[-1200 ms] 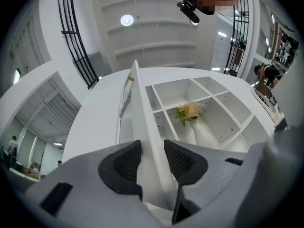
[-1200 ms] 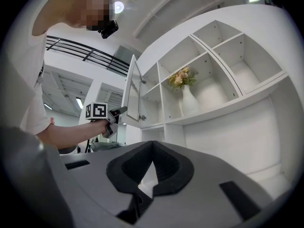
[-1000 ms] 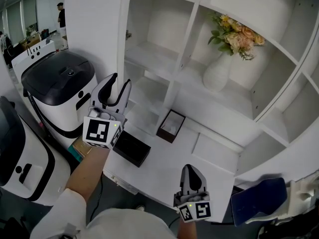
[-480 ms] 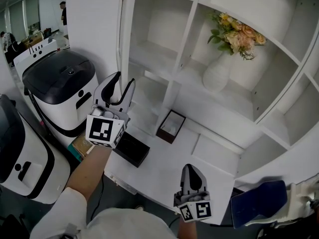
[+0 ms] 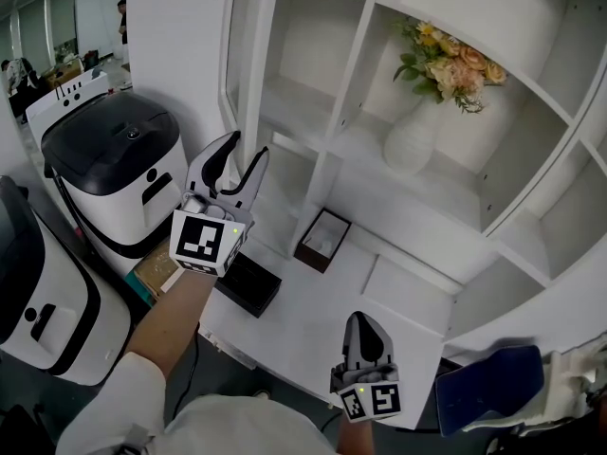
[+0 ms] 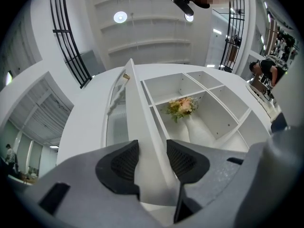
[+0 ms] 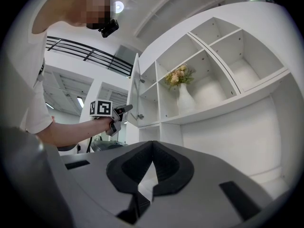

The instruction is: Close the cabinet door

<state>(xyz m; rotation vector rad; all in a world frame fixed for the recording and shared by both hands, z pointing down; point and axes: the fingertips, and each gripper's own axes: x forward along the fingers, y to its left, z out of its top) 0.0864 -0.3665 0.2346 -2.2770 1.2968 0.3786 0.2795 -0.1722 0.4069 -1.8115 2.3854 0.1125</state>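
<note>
Far left, a black-lidded white machine (image 5: 112, 145). The left tool (image 5: 247, 146), jaws just opening and unclenched, straddles the edge of the cabinet door (image 5: 263, 45), which stands swung out. A black box (image 5: 248, 283) sits below on the surface (image 5: 313, 325). The right tool (image 5: 366, 335) is clenched, empty. A flower vase (image 5: 411, 140) is shelved right.

The head view's upper edge cuts off the top of the cabinet door (image 5: 258, 64). On the left gripper (image 5: 248, 146) the jaws have just been opening with the door's edge between them; we cannot tell whether they touch it. A distant person (image 5: 121, 22) is too small for us to make out.
</note>
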